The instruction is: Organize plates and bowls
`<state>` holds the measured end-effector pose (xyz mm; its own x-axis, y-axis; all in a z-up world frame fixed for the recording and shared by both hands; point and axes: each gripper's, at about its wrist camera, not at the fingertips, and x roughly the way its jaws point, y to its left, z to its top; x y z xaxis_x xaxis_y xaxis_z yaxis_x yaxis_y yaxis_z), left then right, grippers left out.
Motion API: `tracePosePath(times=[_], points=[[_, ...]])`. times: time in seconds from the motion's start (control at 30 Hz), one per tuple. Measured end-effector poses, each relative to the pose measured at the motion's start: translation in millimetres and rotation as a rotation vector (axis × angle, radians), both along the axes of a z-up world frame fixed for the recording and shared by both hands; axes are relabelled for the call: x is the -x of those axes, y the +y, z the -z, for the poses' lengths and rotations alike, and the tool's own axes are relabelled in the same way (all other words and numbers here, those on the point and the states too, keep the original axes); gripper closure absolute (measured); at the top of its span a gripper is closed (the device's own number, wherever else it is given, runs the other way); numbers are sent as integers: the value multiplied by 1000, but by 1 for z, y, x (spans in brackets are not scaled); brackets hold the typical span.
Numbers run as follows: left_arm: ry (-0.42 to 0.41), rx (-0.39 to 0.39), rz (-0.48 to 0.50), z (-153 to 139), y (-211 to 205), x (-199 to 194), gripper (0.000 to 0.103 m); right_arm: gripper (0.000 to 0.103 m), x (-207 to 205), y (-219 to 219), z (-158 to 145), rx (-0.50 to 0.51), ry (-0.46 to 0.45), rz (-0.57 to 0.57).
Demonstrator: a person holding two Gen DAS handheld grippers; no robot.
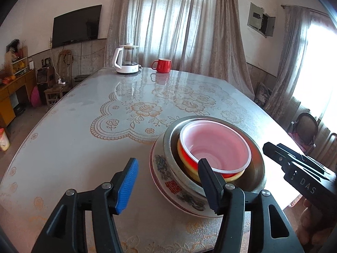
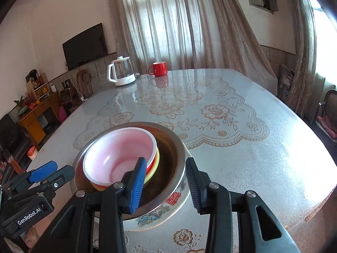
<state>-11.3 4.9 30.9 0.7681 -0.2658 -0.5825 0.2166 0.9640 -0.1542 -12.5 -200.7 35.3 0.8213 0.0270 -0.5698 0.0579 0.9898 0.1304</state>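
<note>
A stack stands near the table's front edge: a patterned plate (image 1: pixel 168 175) at the bottom, a metal bowl (image 1: pixel 256 168) on it, then a yellow bowl (image 1: pixel 185 162) and a red bowl with a white rim (image 1: pixel 217 145) nested inside. My left gripper (image 1: pixel 168 179) is open, its jaws straddling the stack's near left edge without touching it. My right gripper (image 2: pixel 166 181) is open, its jaws on either side of the metal bowl's (image 2: pixel 174 147) near right wall above the plate (image 2: pixel 160 213). The red bowl (image 2: pixel 118 158) sits inside. The left gripper shows in the right view (image 2: pixel 52 171), the right gripper in the left view (image 1: pixel 273 149).
A glass kettle (image 1: pixel 126 60) on a white base and a red mug (image 1: pixel 162 65) stand at the table's far edge. The table (image 1: pixel 84 126) has a glossy floral cover. Chairs (image 1: pixel 305 126) stand to the right, cabinets to the left.
</note>
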Motion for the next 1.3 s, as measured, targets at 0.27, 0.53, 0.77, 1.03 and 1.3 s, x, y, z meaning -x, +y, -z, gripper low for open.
tracePosePath(times=[0.27,0.53,0.77,1.03,1.3], points=[[-60,-12,-88,-3,12,14,25,61,43,29,-7,70,-118,62],[-49,-32,-110,5,11,20,13,61,46,32,6,82,-39,129],[-67,-40,-124,4,11,25,1,61,46,33,12,85,-26,134],[-68,-46,-120,5,9,25,0,61,45,36,12,82,-29,120],[-63,-49,-118,5,8,24,0,61,43,37,16,80,-10,111]])
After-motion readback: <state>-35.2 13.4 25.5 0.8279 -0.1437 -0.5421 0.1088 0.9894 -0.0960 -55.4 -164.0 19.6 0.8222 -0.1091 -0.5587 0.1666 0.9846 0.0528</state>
